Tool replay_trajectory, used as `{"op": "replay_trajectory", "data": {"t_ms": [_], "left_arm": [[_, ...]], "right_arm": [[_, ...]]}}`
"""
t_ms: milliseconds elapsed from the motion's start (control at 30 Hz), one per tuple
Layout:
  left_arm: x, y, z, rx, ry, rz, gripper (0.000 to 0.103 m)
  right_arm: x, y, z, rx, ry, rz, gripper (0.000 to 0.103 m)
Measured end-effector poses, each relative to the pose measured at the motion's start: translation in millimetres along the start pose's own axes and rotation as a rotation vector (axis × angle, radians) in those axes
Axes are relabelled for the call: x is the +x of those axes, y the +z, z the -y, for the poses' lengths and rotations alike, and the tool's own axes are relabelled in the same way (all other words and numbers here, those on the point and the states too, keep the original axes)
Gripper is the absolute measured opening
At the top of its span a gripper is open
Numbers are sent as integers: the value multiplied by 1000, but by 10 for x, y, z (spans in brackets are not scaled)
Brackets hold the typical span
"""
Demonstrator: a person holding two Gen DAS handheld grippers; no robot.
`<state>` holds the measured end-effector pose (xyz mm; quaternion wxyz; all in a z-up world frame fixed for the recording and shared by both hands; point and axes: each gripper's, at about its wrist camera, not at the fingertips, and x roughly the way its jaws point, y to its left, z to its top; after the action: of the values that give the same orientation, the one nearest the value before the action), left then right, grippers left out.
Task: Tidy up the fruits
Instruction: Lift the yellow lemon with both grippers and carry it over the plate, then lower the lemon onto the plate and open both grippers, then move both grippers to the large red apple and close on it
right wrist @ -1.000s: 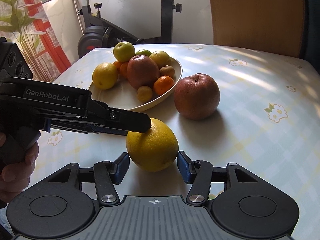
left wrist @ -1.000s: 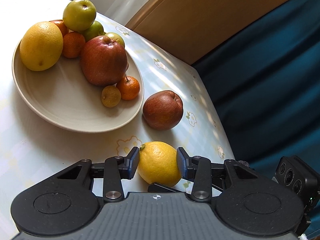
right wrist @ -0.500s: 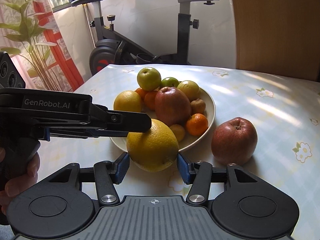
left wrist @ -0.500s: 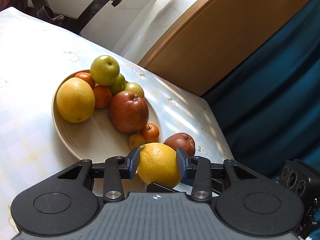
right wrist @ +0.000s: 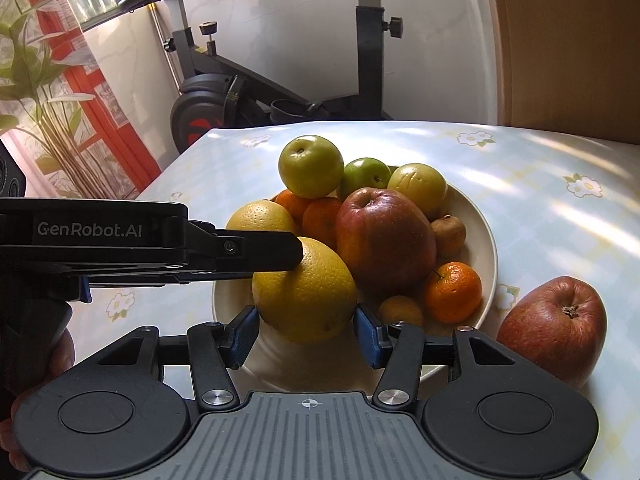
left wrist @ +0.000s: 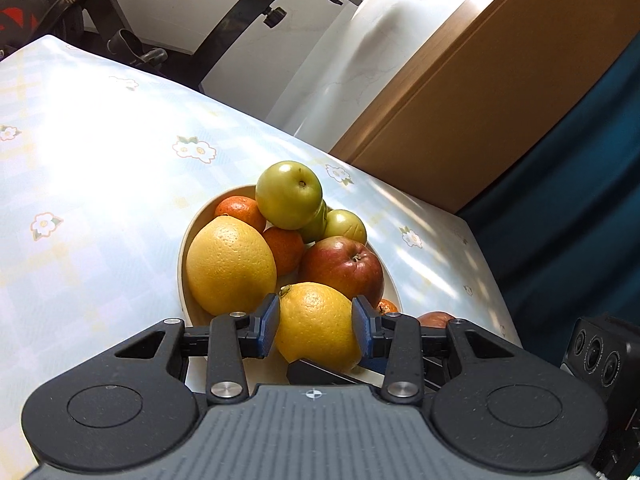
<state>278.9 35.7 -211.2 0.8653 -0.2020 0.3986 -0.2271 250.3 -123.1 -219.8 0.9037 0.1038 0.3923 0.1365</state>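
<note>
Citrus [left wrist: 316, 326], yellow and round, sat pinched between the blue pads of both grippers, left [left wrist: 316, 326] and right [right wrist: 306, 330], held above the near rim of the bowl [right wrist: 486, 240]. Inside lay a second yellow citrus [left wrist: 230, 264], a red apple [right wrist: 384, 240], green fruits and tangerines. Another apple [right wrist: 554, 330] rested on the tablecloth [right wrist: 540, 184] just right of the bowl.

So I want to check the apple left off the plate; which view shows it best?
The right wrist view: the loose apple sits whole on the table beside the plate. The left wrist view shows only a sliver behind the left gripper.
</note>
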Motion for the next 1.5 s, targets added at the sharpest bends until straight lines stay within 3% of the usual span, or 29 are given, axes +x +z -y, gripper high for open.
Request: {"op": "replay_trajectory", "data": {"t_ms": [267, 567, 767, 1100, 1367, 1500], "left_arm": [[-45, -16, -101, -37, -35, 20, 35], [-225, -62, 51, 29, 19, 89, 35], [-385, -131, 211, 79, 99, 155, 35], [-345, -359, 557, 184, 237, 196, 39], [-205, -412, 870, 269, 252, 172, 39], [-136, -404, 973, 274, 249, 162, 39]], "right_arm": [[106, -19, -40, -24, -11, 1, 49], [50, -70, -55, -53, -32, 24, 56], [-340, -262, 4, -139, -21, 164, 56], [-897, -766, 544, -201, -113, 355, 57], [-1033, -853, 1048, -149, -154, 375, 57], [-1008, -844, 1103, -153, -121, 351, 59]]}}
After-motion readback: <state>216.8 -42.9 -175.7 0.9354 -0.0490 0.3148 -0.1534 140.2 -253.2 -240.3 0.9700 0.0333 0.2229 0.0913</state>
